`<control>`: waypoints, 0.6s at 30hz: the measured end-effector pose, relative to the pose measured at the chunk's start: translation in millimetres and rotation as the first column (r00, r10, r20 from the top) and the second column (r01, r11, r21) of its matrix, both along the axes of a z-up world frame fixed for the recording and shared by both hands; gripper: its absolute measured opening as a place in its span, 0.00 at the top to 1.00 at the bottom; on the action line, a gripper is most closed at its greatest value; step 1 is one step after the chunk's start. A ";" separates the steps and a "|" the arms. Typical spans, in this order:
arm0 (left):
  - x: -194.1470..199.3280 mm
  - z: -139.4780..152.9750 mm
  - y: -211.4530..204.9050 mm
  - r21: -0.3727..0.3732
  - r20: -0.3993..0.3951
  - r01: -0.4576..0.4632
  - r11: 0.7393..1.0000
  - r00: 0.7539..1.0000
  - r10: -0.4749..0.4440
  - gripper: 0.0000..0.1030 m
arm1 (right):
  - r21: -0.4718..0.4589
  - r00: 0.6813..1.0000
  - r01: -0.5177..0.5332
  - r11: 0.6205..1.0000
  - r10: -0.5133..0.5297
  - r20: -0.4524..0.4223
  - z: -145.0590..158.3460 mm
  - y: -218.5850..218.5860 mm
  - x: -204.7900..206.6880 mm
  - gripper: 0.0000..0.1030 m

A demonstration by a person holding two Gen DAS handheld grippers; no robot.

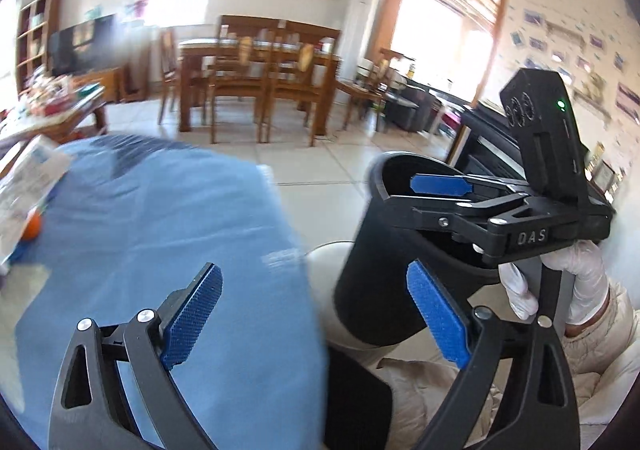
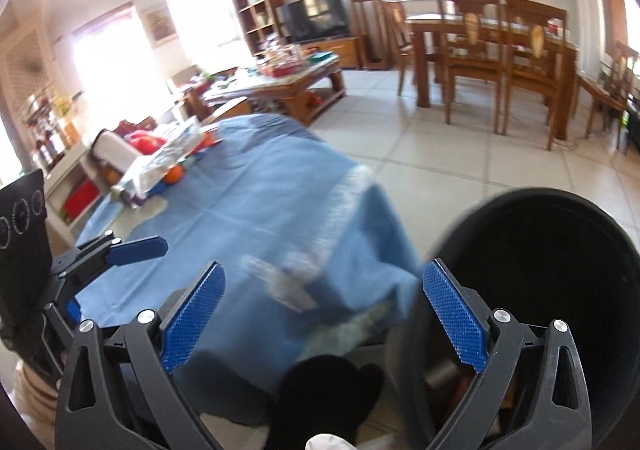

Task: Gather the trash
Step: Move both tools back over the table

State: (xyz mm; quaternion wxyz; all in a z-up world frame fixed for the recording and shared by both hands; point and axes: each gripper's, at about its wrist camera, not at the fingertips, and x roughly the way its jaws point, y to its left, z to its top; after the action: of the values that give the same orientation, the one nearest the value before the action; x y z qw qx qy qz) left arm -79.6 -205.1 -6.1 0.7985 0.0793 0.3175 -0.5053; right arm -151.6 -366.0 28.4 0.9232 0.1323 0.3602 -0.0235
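Observation:
A black trash bin [image 2: 540,290] stands at the right edge of a table under a blue cloth [image 2: 256,205]; it also shows in the left wrist view [image 1: 384,262]. A blurred pale wrapper [image 2: 284,282] is in mid-air between the right gripper's pads, above the cloth edge. My right gripper [image 2: 324,314] is open beside the bin's mouth; in the left wrist view it [image 1: 436,226] hovers over the bin rim. My left gripper [image 1: 316,314] is open and empty over the cloth's edge [image 1: 180,234]. An orange [image 2: 174,174] and crumpled packaging [image 2: 160,161] lie at the far left of the table.
A wooden coffee table [image 2: 288,85] with clutter stands beyond the blue table. A dining table with chairs [image 2: 488,57] is at the back right. A white shelf unit [image 2: 76,185] is left of the table. Tiled floor [image 2: 440,153] lies between.

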 end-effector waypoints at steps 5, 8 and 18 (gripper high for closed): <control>26.3 -1.9 45.9 -0.020 -0.035 -0.115 0.993 0.993 0.114 0.09 | -0.003 0.997 -0.077 0.997 0.077 -0.007 -0.3 39.6 37.5 0.05; 42.7 -1.5 69.8 -0.034 -0.053 -0.197 0.980 0.979 0.195 0.06 | 0.010 0.994 -0.113 0.994 0.113 -0.010 -2.8 58.0 58.1 0.05; 119.9 8.4 192.5 -0.126 -0.213 -0.579 0.806 0.809 0.548 0.05 | 0.105 0.979 -0.204 0.973 0.203 0.020 -8.3 99.6 128.2 0.05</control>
State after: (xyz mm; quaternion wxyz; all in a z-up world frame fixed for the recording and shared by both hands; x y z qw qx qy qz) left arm 40.3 -12.6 2.3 0.8871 -0.1354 0.3438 -0.2765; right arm -23.4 -266.4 20.1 0.9141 0.1437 0.3681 0.0910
